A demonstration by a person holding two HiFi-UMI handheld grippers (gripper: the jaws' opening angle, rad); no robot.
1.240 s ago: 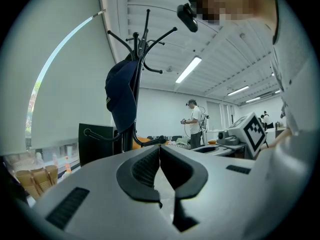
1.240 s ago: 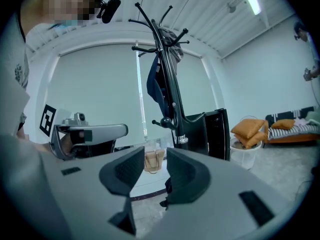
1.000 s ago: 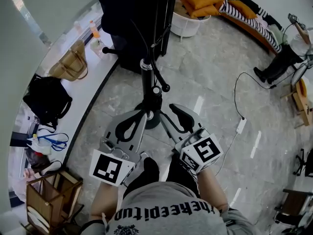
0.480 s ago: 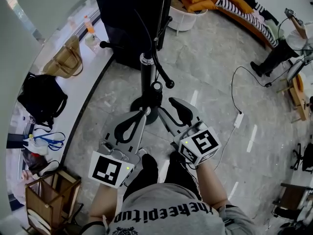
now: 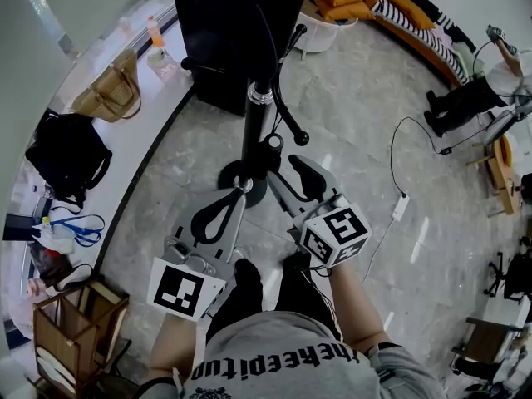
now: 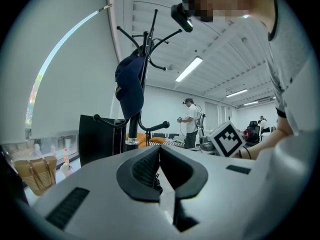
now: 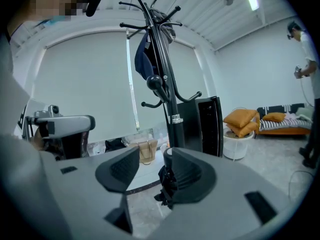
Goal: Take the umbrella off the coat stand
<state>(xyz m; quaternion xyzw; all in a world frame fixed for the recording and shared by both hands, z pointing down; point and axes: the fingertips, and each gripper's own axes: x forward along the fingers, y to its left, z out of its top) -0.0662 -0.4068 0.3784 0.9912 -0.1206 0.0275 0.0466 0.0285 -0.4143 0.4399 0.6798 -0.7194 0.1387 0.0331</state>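
Observation:
The black coat stand rises straight ahead of me, its pole filling the middle of the right gripper view. A folded black umbrella hangs low on the pole, and its bunched fabric shows just past my right jaw. My right gripper is open; its jaws have just been opening, with nothing pressed between them. My left gripper is shut on nothing, level, short of the stand's base. A navy cap hangs higher up.
A tall black cabinet stands behind the stand. A tan handbag and a black bag sit on the curved sill at left. A cable with a power strip lies on the floor at right. A person stands far off.
The right gripper's jaws stand wider apart than a second ago. Both grippers have sunk a little in front of the stand. The left jaws stay shut.

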